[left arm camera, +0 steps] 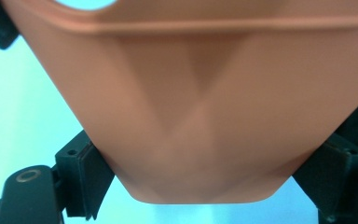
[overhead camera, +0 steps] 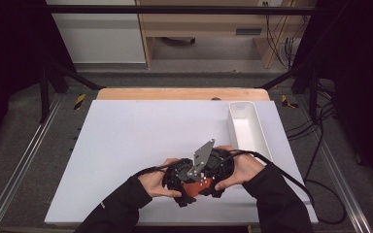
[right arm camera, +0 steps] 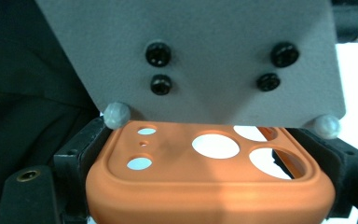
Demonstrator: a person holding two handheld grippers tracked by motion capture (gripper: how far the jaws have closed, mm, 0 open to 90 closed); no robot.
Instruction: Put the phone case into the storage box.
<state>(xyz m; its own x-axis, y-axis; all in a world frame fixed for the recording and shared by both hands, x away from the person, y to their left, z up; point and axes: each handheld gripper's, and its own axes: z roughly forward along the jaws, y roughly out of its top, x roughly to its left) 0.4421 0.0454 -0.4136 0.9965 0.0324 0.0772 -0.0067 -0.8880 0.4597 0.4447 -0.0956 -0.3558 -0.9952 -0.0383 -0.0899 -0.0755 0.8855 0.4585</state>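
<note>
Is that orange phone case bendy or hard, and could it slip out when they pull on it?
The orange phone case is probably bendy: its edges look soft and rounded, like rubber. It is likely light, being a thin shell with camera holes. It probably won't slip easily, since the left gripper and right gripper each pinch it from both sides.

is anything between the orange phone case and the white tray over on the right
Nothing visible. The orange phone case, clamped by both the left gripper and the right gripper, has bare table between it and the white tray.
</note>
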